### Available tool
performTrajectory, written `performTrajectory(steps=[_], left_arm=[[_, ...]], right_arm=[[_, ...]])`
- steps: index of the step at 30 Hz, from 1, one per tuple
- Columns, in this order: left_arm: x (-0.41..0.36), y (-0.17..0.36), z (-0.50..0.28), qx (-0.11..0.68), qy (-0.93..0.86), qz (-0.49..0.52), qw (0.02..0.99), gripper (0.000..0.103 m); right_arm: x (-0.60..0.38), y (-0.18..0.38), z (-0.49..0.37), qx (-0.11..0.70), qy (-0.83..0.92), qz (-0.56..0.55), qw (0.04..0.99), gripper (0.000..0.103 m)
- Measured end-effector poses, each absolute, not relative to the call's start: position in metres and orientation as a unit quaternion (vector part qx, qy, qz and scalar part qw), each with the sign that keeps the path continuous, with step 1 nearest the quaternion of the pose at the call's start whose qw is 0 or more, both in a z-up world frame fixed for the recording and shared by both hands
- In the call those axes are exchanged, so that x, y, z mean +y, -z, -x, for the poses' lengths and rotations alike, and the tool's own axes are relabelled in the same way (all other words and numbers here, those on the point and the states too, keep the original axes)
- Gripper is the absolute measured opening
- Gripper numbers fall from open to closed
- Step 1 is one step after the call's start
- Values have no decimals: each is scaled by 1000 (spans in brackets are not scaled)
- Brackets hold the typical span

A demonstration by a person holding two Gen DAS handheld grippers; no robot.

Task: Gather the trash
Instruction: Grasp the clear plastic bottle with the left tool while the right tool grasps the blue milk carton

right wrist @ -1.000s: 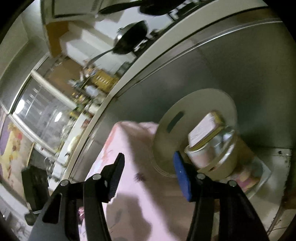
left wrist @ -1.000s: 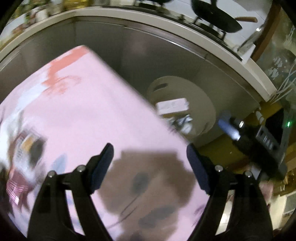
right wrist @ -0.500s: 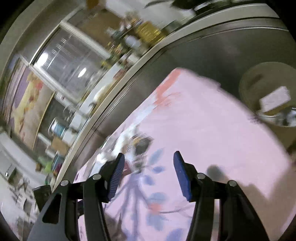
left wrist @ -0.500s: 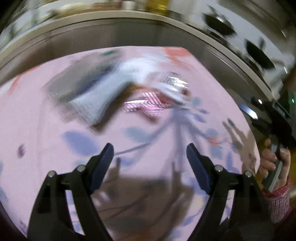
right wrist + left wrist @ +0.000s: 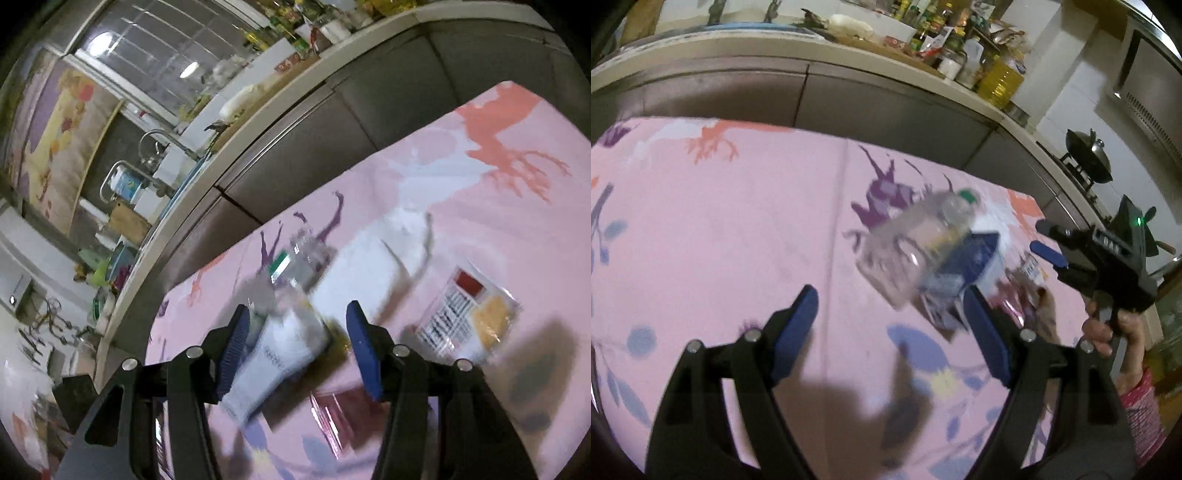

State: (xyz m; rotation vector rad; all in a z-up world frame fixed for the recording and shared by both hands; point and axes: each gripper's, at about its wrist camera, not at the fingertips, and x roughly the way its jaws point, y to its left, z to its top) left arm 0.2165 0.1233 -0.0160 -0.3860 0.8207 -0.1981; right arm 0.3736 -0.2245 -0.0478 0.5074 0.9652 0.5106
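So the main bit of trash here is a clear plastic bottle (image 5: 916,251) with a green cap (image 5: 968,195), lying on its side on the pink floral tablecloth (image 5: 738,221). It's looking empty to me, so I'm guessing it's super light, a bit crushable and pretty slick — the kind of thing that's going to squirt out of a pinch if you grab the round belly too hard. Best bet is probably across the middle of the body, or up near the neck where it's stiffer.

It's lying on top of, or right against, a white and blue pouch (image 5: 280,362), which looks soft and floppy. Just beside that there's crumpled white paper (image 5: 384,258), a clear wrapper with a red and yellow label (image 5: 469,317) and a pinkish foil wrapper (image 5: 332,410). All of it's bunched near the right end of the table.

The right gripper (image 5: 299,347) is hovering right at the pile with its jaws spread wide, gripping nothing — the pouch and the base of the bottle are sitting between the blue pads as the wrist view shows it, though it's blurry and I can't tell if anything's touching. The left gripper (image 5: 894,325) is also wide open and empty, with the bottle just ahead of it and off toward its right finger, not between the jaws.
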Motion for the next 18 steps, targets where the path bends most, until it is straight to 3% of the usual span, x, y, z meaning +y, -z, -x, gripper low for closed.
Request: performTrajectory(steps=[10, 18], left_arm=[[100, 16, -304, 419, 144, 105, 890, 79], [119, 45, -288, 461, 185, 170, 851, 79]], right_arm=[[-191, 62, -427, 501, -219, -240, 802, 53], [-131, 89, -450, 576, -260, -233, 739, 53]])
